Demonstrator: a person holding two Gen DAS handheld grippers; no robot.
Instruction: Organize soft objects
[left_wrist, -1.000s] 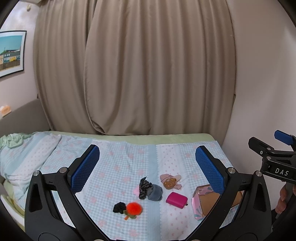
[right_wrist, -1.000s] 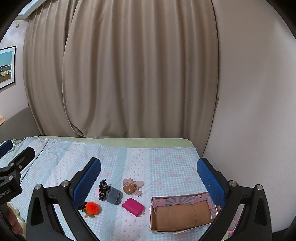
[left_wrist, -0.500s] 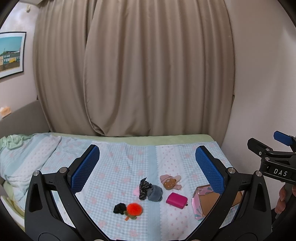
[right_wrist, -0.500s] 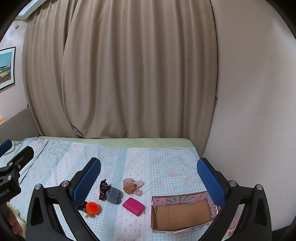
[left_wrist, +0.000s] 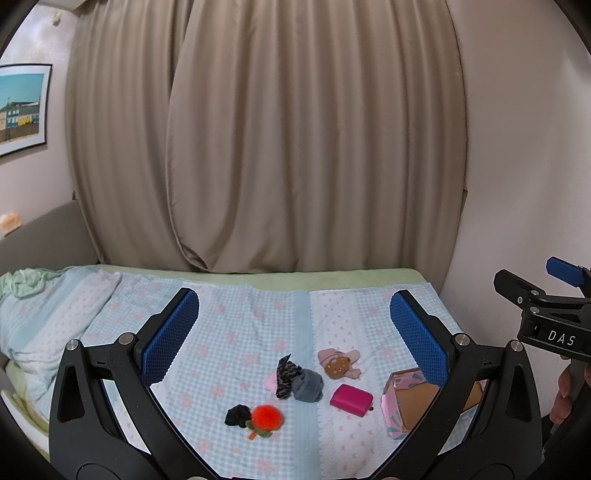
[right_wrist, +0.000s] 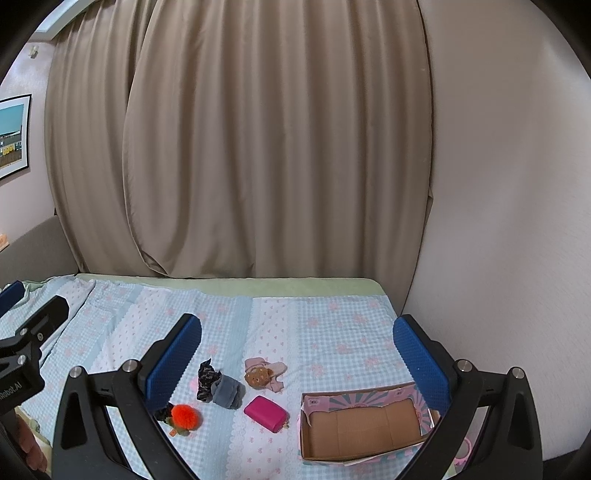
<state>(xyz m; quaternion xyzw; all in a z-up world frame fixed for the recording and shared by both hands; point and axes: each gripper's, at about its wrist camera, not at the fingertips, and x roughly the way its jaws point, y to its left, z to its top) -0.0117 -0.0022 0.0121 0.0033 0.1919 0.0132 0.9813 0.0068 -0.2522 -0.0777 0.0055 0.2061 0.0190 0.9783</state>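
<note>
Nothing had shifted: we held both tools, left tool (left_wrist: 291, 332) and right tool (right_wrist: 297, 350), spread apart and empty above the bed (right_wrist: 332, 314), box (right_wrist: 362, 421) unfilled.

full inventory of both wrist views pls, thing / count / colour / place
open cardboard box: 1, pink print outside, brown inside, empty, bed right.
magenta zip pouch: 1, left of box.
brown bear plush on pink cloth: 1, behind pouch.
grey rolled sock: 1, beside a dark patterned fabric piece.
orange fluffy pompom: 1, front left, touching a black fabric scrunchie.
checked blue-pink bedspread: 1, covers bed.
beige curtain: 1, behind bed.
framed picture: 1, left wall.
left claw: black, blue pads, open, above bed.
right claw: same, open.
</note>
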